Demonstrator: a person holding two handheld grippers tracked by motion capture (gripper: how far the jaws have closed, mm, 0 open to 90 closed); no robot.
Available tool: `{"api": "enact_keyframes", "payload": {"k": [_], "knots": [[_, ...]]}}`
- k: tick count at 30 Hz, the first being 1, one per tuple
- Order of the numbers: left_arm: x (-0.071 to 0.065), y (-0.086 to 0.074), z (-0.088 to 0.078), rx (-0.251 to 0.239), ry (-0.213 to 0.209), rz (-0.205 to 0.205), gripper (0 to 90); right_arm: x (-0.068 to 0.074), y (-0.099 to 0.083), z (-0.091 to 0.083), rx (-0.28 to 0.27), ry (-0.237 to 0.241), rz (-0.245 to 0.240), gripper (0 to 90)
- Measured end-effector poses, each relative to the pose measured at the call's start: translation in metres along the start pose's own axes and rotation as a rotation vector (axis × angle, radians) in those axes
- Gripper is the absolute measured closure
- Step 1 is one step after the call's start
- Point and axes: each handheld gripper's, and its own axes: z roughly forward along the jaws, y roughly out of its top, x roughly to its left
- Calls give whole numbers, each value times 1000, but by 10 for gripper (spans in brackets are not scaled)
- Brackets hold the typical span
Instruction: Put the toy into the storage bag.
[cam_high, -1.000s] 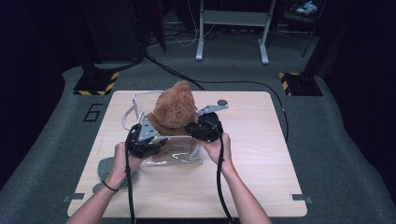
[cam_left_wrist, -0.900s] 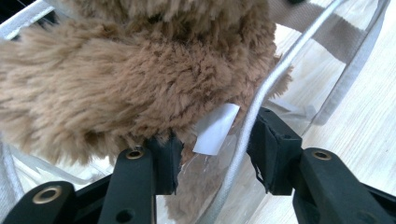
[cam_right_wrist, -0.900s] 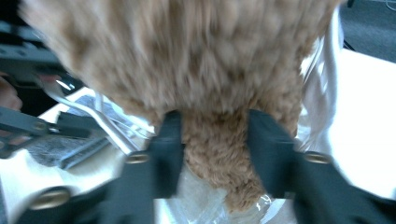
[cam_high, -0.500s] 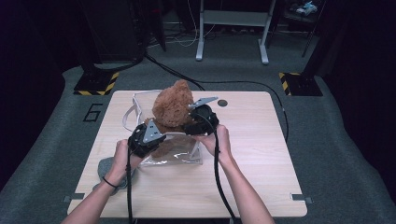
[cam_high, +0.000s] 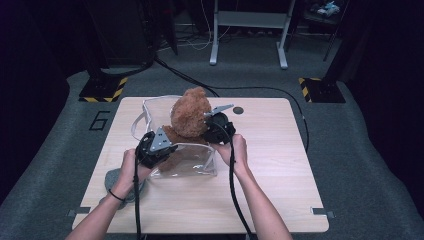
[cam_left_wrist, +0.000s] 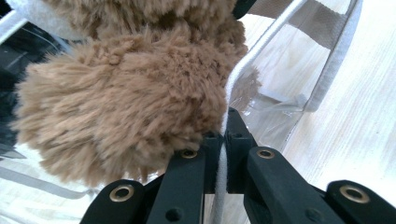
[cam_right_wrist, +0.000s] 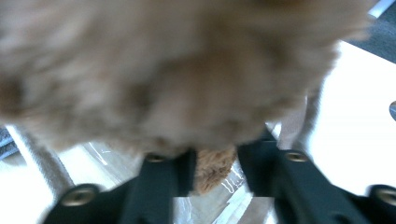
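Observation:
A brown plush toy (cam_high: 190, 117) sits upright in a clear plastic bag (cam_high: 192, 162) with white trim, in the middle of the wooden table (cam_high: 280, 170). My left gripper (cam_high: 169, 150) is at the bag's near left side. In the left gripper view it (cam_left_wrist: 225, 133) is shut on the bag's white rim (cam_left_wrist: 243, 70), with the plush toy's fur (cam_left_wrist: 126, 107) pressed against it. My right gripper (cam_high: 205, 131) is at the toy's right side. Its jaws have just been closing, and in the right gripper view it (cam_right_wrist: 215, 163) pinches a tuft of the blurred plush toy (cam_right_wrist: 163, 70).
A grey cloth-like thing (cam_high: 116, 181) lies at the table's near left edge under the left forearm. A small dark round spot (cam_high: 238, 109) marks the far table top. Cables cross the floor behind the table, near a metal stand (cam_high: 247, 30).
The right gripper has shifted a little away from the person and in against the toy's side. The left hand and the bag have stayed in place.

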Motion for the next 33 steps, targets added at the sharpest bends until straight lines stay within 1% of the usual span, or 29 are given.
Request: {"api": "enact_keyframes", "payload": {"k": [1, 2, 3, 4, 6, 7, 8, 9, 10, 12, 13, 14, 15, 16, 17, 19, 20, 21, 22, 23, 24, 26, 28, 29, 30, 31, 32, 33], "knots": [[0, 0, 0, 1, -2, 0, 877, -1, 0, -1, -6, 5, 5, 590], [-1, -1, 0, -1, 5, 3, 877, -2, 0, -3, -11, 7, 2, 515], [-1, -1, 0, -5, 2, -1, 877, -3, 1, -7, -22, 17, 11, 480], [0, -2, 0, -4, 4, -5, 876, -3, 1, -14, -45, 43, 18, 421], [1, -2, 0, -10, 9, -11, 875, 1, 2, -23, -65, 50, 4, 334], [1, -2, 0, -11, 10, -9, 876, 2, 2, -28, -78, 65, -5, 298], [0, -2, 0, -11, 10, -11, 876, 4, 2, -32, -88, 68, 0, 270], [0, -1, 0, -8, 10, -8, 876, 4, 2, -35, -104, 79, -4, 261], [-1, -1, 0, -6, 8, 1, 875, 5, 3, -40, -126, 88, -9, 238], [-3, 0, 0, -6, 15, 6, 875, 8, 4, -46, -157, 85, -11, 202], [-3, 0, 0, -5, 16, 9, 875, 10, 4, -49, -173, 70, -13, 192], [-3, 0, 0, -5, 16, 9, 875, 12, 5, -51, -194, 40, -13, 192], [-3, 0, 0, -6, 16, 10, 875, 12, 6, -52, -199, 20, -13, 187], [-3, -1, 0, -8, 17, 9, 875, 12, 7, -52, -208, 11, -16, 209], [-4, -1, 0, -13, 20, 7, 876, 12, 8, -51, -218, 24, -15, 277], [-4, -1, 0, -16, 23, 4, 876, 12, 9, -48, -229, 49, -19, 450], [-3, -2, 0, -18, 21, -1, 876, 12, 9, -46, -236, 56, -21, 564], [-2, -2, -1, -14, 21, 5, 875, 13, 8, -46, -244, 59, -18, 673], [-2, -3, -1, -21, 21, -6, 875, 13, 7, -45, -252, 52, -22, 797], [-1, -3, -1, -25, 20, -13, 876, 12, 5, -45, -259, 54, -22, 898], [-1, -4, -2, -25, 15, -14, 875, 10, 3, -43, -261, 56, -11, 900], [-1, -4, -1, -22, 10, -15, 874, 8, 0, -41, -249, 55, -4, 900], [-1, -5, -1, -35, 10, -22, 843, 6, -3, -41, -248, 63, 3, 880], [-1, -5, -2, -40, 7, -39, 801, 7, -4, -42, -239, 65, 23, 835], [0, -5, -2, -41, 9, -44, 738, 6, -5, -43, -243, 65, 23, 799], [0, -6, -3, -47, -1, -60, 707, 6, -7, -43, -237, 72, 31, 756], [-1, -6, -4, -44, -5, -63, 679, 4, -8, -43, -228, 69, 37, 712], [-1, -7, -5, -49, -1, -67, 633, 3, -9, -43, -224, 70, 44, 670]]}}
